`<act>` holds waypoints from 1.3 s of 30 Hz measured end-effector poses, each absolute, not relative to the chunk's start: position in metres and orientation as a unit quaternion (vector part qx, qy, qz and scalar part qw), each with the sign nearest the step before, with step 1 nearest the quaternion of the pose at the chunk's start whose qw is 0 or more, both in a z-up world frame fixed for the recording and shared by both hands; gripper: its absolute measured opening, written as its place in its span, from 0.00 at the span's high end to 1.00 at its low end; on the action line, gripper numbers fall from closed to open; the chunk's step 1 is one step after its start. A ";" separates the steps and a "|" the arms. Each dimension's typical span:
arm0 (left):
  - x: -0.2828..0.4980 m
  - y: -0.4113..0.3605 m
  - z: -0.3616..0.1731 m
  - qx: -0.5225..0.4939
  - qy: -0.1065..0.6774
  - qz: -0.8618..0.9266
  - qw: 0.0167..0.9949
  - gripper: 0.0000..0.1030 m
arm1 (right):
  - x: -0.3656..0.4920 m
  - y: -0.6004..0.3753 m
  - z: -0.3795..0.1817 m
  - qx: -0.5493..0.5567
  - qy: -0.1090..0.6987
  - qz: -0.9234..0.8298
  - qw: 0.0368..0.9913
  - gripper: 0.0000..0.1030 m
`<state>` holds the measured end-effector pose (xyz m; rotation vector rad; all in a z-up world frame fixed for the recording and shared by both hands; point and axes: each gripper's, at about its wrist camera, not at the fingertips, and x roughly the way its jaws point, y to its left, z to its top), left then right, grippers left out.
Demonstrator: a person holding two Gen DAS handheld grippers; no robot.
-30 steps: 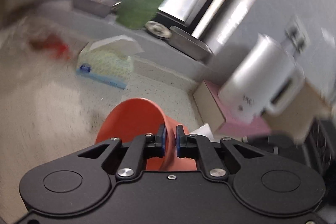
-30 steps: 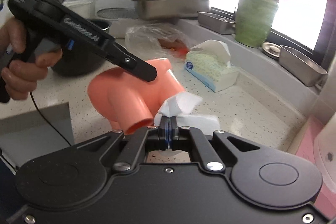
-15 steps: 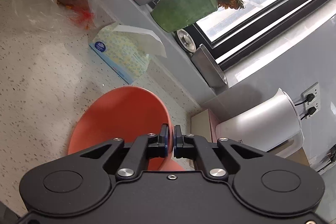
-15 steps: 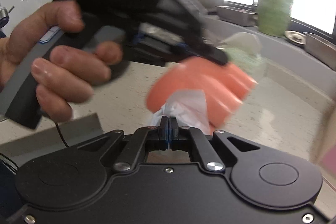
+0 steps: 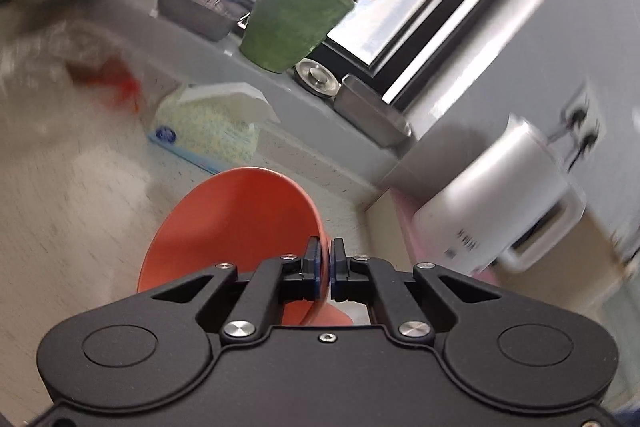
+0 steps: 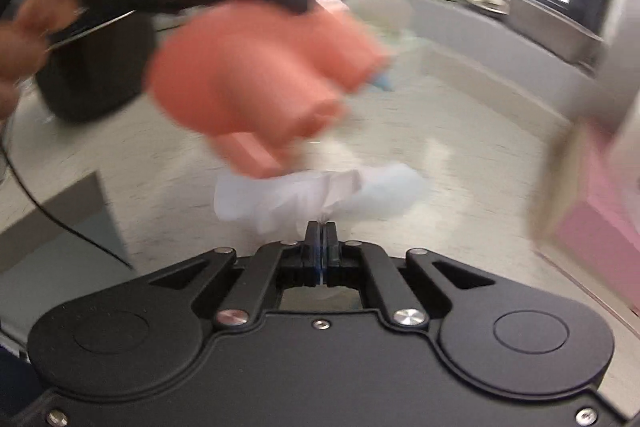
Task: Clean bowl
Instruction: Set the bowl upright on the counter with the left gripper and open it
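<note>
- Left wrist view: left hand-held gripper point(image 5: 325, 265) is closed on the rim of the orange bowl point(image 5: 236, 227); one blue pad sits inside the wall, the other outside. Bowl is held tilted on edge, its hollow facing left; its lower part is cut off by the black gripper body.
- Right wrist view: right hand-held gripper point(image 6: 320, 241) is clamped shut on a crumpled white tissue point(image 6: 304, 193), which fans out ahead of the fingertips.
- Same view: bowl point(image 6: 256, 75) appears from outside, base toward the camera, heavily smeared by motion blur. It hangs above the speckled desk point(image 6: 460, 163), just above the tissue; whether the two touch cannot be told.
- The person's hand point(image 6: 24, 39) and the black body of the left gripper show upper left, blurred and cut off by the frame edge.
- Only the left view shows: a silver kettle point(image 5: 508, 199) at right on a pink-topped box, a wall socket point(image 5: 580, 123) behind it, a round metal lid point(image 5: 316, 81) on the grey sill.
- Both views show a tissue box point(image 5: 208, 135) on the desk and a green pot point(image 5: 296, 19) of dried flowers on the sill; the right view renders both as blurs.
- Left view, far left: a clear bag with something red inside point(image 5: 112, 83), too blurred to identify.
</note>
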<state>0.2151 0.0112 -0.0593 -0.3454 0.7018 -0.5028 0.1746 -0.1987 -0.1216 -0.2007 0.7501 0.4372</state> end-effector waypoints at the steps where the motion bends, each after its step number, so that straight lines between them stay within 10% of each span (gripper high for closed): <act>1: 0.213 0.002 -0.058 -0.123 0.339 -0.243 0.900 0.96 | 0.176 -0.206 -0.119 -0.087 0.361 0.205 0.905 0.99; 8: 0.192 -0.068 -0.059 0.173 0.326 -0.260 0.892 0.94 | 0.181 -0.224 -0.119 -0.097 0.364 0.172 0.910 0.99; 24: 0.185 -0.114 -0.107 0.291 0.372 -0.278 0.836 0.94 | 0.275 -0.278 -0.145 -0.017 0.437 0.074 0.896 0.98; 27: 0.182 -0.109 -0.102 0.277 0.364 -0.278 0.845 0.90 | 0.279 -0.279 -0.145 0.003 0.425 0.088 0.901 0.87; 31: 0.175 -0.106 -0.086 0.258 0.339 -0.275 0.862 0.45 | 0.277 -0.277 -0.144 0.024 0.424 0.114 0.898 0.65; 34: 0.174 -0.104 -0.075 0.247 0.331 -0.270 0.870 0.41 | 0.270 -0.268 -0.138 0.005 0.410 0.107 0.906 0.32; 39: 0.175 -0.089 -0.051 0.183 0.335 -0.221 0.897 0.25 | 0.260 -0.258 -0.118 -0.021 0.375 0.090 0.922 0.22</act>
